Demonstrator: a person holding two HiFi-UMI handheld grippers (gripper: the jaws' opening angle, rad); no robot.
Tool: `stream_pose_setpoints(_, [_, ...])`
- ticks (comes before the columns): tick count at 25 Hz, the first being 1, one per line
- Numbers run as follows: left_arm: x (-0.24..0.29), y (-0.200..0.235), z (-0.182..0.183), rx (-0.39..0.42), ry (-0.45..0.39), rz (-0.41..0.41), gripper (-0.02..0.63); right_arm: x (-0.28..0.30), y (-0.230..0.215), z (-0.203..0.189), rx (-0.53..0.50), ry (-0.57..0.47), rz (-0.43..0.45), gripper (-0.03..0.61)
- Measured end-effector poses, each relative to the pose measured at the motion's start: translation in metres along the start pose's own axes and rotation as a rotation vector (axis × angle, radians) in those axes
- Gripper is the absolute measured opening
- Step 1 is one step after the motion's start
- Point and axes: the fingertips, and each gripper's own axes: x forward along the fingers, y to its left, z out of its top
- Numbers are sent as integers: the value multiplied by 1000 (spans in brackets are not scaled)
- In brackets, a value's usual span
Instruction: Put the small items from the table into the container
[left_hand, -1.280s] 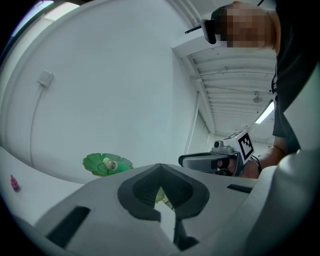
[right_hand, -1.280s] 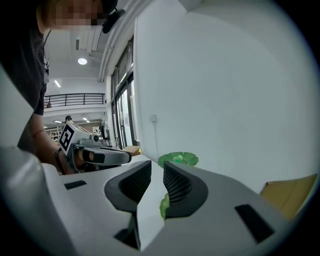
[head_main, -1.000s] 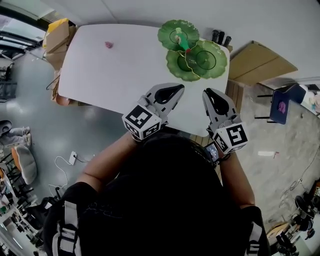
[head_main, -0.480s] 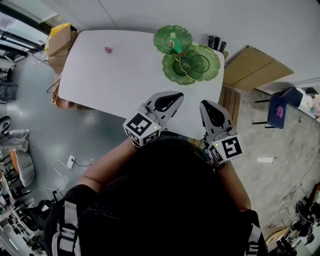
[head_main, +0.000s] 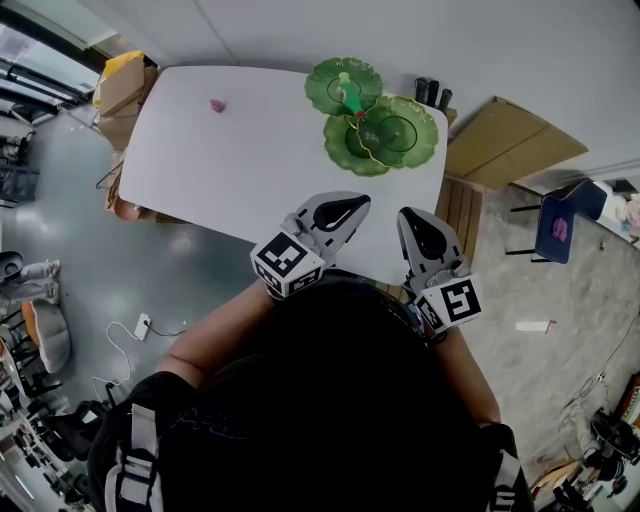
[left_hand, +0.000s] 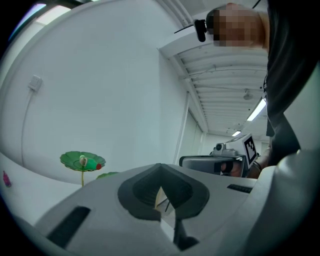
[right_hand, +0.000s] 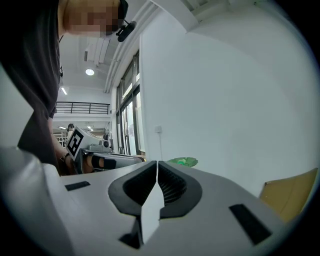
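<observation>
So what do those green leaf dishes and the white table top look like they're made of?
Green leaf dishes: glossy, veined, probably glazed ceramic or moulded plastic; can't tell which. White table top: smooth, even, faintly matte, likely laminate or painted board.

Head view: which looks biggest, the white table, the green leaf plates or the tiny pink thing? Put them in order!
1. white table: biggest by far.
2. green leaf plates: much smaller, at the table's far right corner.
3. pink thing: just a speck.
The plates and the pink thing both sit on the table, so nearness hardly changes this.
</observation>
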Motion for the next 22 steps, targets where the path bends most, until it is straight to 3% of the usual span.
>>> stream_pose_setpoints(11, [-36,21,0,-8,-2,103,5,31,23,-5,37,-1,93,23])
stream_pose_setpoints(16, [-79,34,2,21,-13,166,5,62,58,-4,28,9,177,23])
stream_pose_setpoints(22, [-167,57,9,7,-66,288,5,100,127,7,-17,15,280,23])
